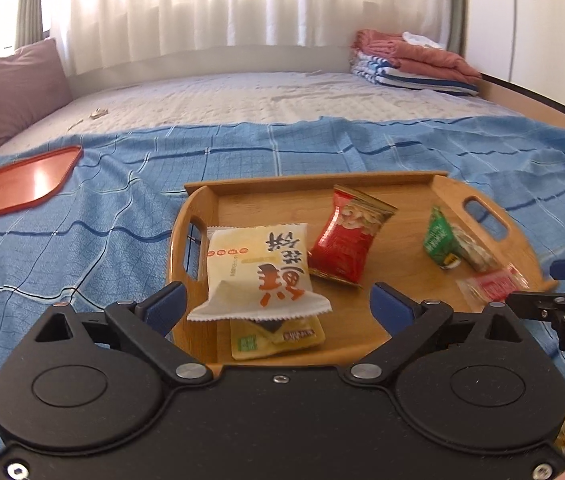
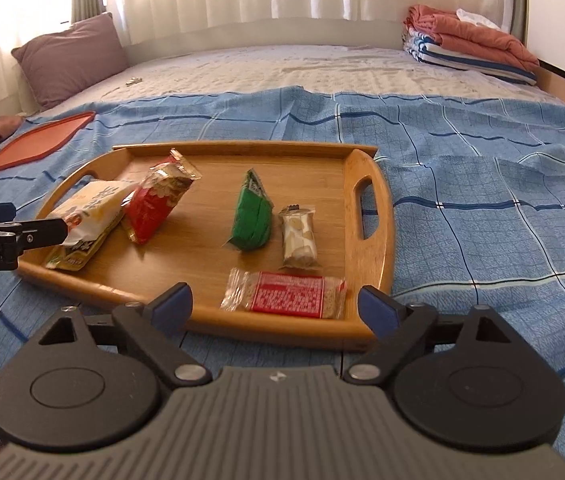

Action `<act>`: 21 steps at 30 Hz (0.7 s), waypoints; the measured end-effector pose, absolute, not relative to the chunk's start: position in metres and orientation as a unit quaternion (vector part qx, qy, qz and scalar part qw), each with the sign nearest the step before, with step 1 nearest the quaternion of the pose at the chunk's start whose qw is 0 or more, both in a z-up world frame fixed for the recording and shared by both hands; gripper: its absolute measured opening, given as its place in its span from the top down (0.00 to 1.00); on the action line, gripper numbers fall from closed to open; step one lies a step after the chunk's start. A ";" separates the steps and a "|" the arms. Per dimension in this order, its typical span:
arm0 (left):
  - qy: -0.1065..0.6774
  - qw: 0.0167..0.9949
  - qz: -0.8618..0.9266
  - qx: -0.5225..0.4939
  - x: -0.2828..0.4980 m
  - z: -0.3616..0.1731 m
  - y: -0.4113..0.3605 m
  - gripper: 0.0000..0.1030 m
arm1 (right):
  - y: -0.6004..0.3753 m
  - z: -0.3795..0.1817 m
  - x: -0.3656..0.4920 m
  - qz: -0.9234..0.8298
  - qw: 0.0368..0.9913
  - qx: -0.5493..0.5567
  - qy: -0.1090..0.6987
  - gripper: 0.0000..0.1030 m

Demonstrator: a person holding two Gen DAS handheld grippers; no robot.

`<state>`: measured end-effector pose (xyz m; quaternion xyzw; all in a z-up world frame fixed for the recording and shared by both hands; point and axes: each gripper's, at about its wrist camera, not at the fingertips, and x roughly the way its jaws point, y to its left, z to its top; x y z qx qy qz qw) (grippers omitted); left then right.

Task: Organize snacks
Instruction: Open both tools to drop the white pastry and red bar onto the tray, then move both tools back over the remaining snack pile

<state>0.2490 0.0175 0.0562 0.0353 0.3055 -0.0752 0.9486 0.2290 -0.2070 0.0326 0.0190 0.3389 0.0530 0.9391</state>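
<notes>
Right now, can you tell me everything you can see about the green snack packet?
The green packet is a small, shiny, crinkly pouch with a crimped top edge and light printing on one side. It looks sealed and puffy. It lies near the middle of the wooden tray, pointing away lengthwise, close beside a small clear-wrapped pale snack; whether they touch is unclear. Neither tool touches it.

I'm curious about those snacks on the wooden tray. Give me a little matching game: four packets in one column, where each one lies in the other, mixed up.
Things:
1. cream packet
2. green packet
3. red-label clear bar
4. red packet

Places:
A. along the near rim
B. on top of a yellow packet
C. mid-tray, beside a small clear-wrapped snack
D. just right of the cream packet

Pairs: 1-B, 2-C, 3-A, 4-D
</notes>
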 end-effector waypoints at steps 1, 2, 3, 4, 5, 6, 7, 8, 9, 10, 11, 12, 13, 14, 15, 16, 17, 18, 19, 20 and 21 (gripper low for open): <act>0.304 0.949 -0.082 0.037 0.241 0.059 0.017 0.04 | -0.206 0.034 0.223 0.057 0.940 0.017 0.337 0.07; 0.303 0.948 -0.088 0.036 0.233 0.060 0.017 0.04 | -0.205 0.035 0.216 0.061 0.941 0.013 0.334 0.06; 0.304 0.947 -0.094 0.035 0.226 0.062 0.017 0.04 | -0.203 0.036 0.208 0.066 0.941 0.010 0.331 0.05; 0.303 0.947 -0.100 0.034 0.218 0.063 0.018 0.03 | -0.202 0.037 0.200 0.072 0.942 0.006 0.328 0.04; 0.301 0.947 -0.106 0.033 0.209 0.064 0.017 0.03 | -0.201 0.037 0.191 0.078 0.942 0.002 0.325 0.03; 0.299 0.947 -0.112 0.034 0.201 0.065 0.018 0.03 | -0.200 0.037 0.183 0.083 0.943 -0.002 0.323 0.03; 0.297 0.947 -0.115 0.035 0.193 0.065 0.018 0.03 | -0.199 0.036 0.174 0.087 0.943 -0.007 0.322 0.03; 0.296 0.947 -0.118 0.036 0.184 0.065 0.018 0.03 | -0.198 0.036 0.166 0.091 0.942 -0.012 0.321 0.03; 0.294 0.948 -0.119 0.035 0.176 0.065 0.019 0.03 | -0.197 0.035 0.158 0.095 0.942 -0.015 0.320 0.02; 0.294 0.947 -0.121 0.034 0.168 0.064 0.020 0.03 | -0.196 0.034 0.150 0.098 0.942 -0.017 0.319 0.02; 0.295 0.947 -0.121 0.033 0.161 0.063 0.021 0.03 | -0.195 0.033 0.143 0.101 0.942 -0.019 0.318 0.02; 0.295 0.947 -0.120 0.031 0.153 0.061 0.022 0.03 | -0.194 0.032 0.136 0.105 0.942 -0.019 0.318 0.02; 0.295 0.947 -0.121 0.029 0.147 0.059 0.023 0.02 | -0.193 0.031 0.130 0.108 0.942 -0.017 0.317 0.01; 0.294 0.948 -0.121 0.028 0.140 0.057 0.024 0.02 | -0.192 0.030 0.123 0.111 0.942 -0.015 0.317 0.01; 0.294 0.948 -0.121 0.029 0.133 0.055 0.024 0.02 | -0.191 0.029 0.117 0.113 0.942 -0.014 0.316 0.01; 0.294 0.948 -0.120 0.030 0.127 0.052 0.025 0.02 | -0.190 0.028 0.112 0.115 0.942 -0.013 0.315 0.01; 0.295 0.948 -0.119 0.033 0.121 0.049 0.025 0.02 | -0.189 0.027 0.107 0.117 0.942 -0.012 0.314 0.01; 0.296 0.947 -0.118 0.038 0.115 0.045 0.025 0.02 | -0.188 0.026 0.103 0.119 0.942 -0.012 0.313 0.01; 0.298 0.947 -0.116 0.043 0.110 0.042 0.024 0.02 | -0.186 0.024 0.099 0.121 0.942 -0.011 0.313 0.01; 0.298 0.947 -0.112 0.050 0.105 0.038 0.023 0.02 | -0.185 0.023 0.096 0.122 0.942 -0.009 0.313 0.01; 0.297 0.947 -0.110 0.056 0.100 0.036 0.021 0.02 | -0.183 0.021 0.092 0.123 0.942 -0.008 0.313 0.01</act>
